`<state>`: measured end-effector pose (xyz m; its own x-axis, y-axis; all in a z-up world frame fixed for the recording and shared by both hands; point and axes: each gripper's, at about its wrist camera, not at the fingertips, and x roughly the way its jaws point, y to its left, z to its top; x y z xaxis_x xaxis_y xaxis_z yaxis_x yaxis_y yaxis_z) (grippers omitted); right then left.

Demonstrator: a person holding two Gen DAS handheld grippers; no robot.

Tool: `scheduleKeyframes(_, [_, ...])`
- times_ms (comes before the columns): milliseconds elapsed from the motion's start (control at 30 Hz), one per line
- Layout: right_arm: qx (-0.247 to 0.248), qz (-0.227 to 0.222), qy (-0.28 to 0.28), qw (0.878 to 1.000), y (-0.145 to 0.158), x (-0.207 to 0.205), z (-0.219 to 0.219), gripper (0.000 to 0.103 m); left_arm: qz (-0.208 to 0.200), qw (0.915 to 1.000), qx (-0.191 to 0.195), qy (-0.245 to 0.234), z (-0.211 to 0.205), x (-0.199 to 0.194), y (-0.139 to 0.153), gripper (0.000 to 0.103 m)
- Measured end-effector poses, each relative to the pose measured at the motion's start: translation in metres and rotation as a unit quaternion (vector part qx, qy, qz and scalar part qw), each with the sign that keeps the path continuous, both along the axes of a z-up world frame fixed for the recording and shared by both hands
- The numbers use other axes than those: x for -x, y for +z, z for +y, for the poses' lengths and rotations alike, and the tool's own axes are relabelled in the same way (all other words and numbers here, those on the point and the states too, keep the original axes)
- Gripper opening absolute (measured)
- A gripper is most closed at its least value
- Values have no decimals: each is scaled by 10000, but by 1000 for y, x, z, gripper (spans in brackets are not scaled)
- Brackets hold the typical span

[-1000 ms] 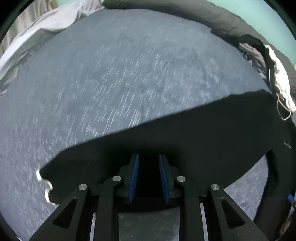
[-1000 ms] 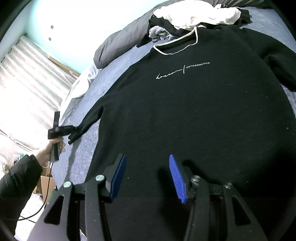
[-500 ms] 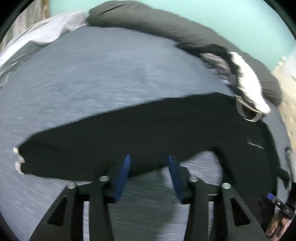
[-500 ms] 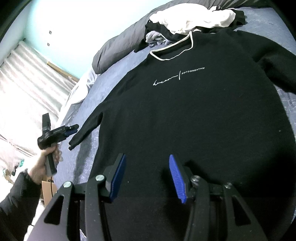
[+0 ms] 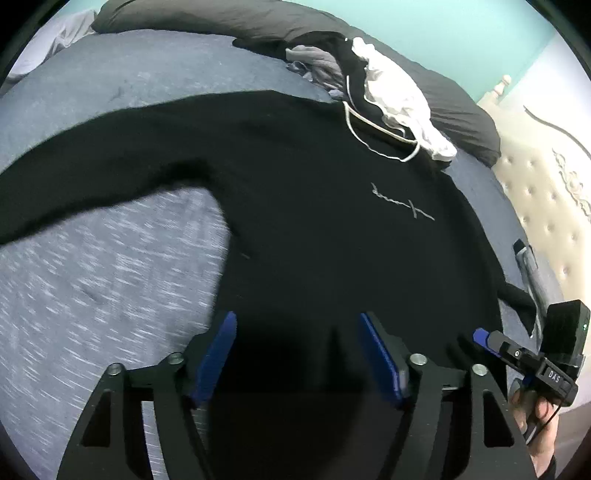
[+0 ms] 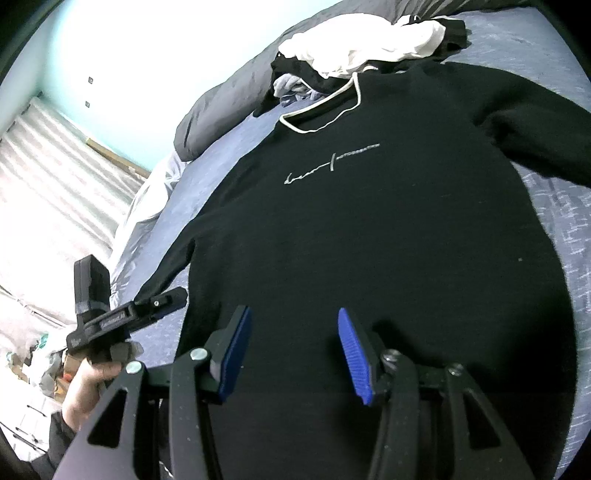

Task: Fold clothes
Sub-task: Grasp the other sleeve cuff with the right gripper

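Note:
A black sweatshirt [image 5: 332, 206] with a white-trimmed collar and a small white chest print lies flat, front up, on the blue-grey bed [image 5: 92, 288]; it also shows in the right wrist view [image 6: 388, 240]. One sleeve [image 5: 92, 158] stretches out to the left. My left gripper [image 5: 297, 354] is open and empty above the lower left hem. My right gripper [image 6: 293, 350] is open and empty above the lower hem. Each gripper shows in the other's view: the right one [image 5: 484, 338] and the left one [image 6: 166, 302].
A pile of white, black and grey clothes [image 5: 388, 85] lies beyond the collar, against a dark grey pillow roll [image 5: 221, 18]. A tufted cream headboard [image 5: 546, 192] stands on the right. A pale sheet [image 6: 155, 199] and a curtain [image 6: 55, 192] are to the left of the bed.
My left gripper has let go of the sleeve, opened wide and swung right from the sleeve to the sweatshirt's lower hem, close to the right gripper. The right gripper has barely moved.

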<state>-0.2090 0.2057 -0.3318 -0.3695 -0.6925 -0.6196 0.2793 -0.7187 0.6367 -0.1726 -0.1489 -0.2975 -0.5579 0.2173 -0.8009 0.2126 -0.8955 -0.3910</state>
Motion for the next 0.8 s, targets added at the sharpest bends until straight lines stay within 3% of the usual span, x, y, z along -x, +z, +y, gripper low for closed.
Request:
scheduleKeyframes(133, [-47, -32, -72, 10000, -3, 2, 4, 52, 71, 10000, -68, 12, 17, 1, -4, 90])
scheduleKeyframes(300, [-114, -47, -135, 9998, -6, 0, 10, 55, 173, 9996, 211, -96, 30, 2, -2, 101])
scheduleKeyframes(433, [-214, 40, -283, 9994, -2, -3, 23, 56, 115, 9996, 238, -90, 36, 5, -9, 103])
scheduleKeyframes(533, [-274, 91, -595, 9978, 6, -5, 49, 57, 101, 9991, 387, -158, 43, 8, -11, 103])
scheduleKeyframes(800, [-585, 113, -1687, 9839, 36, -12, 147, 59, 120, 9992, 351, -155, 43, 8, -12, 103])
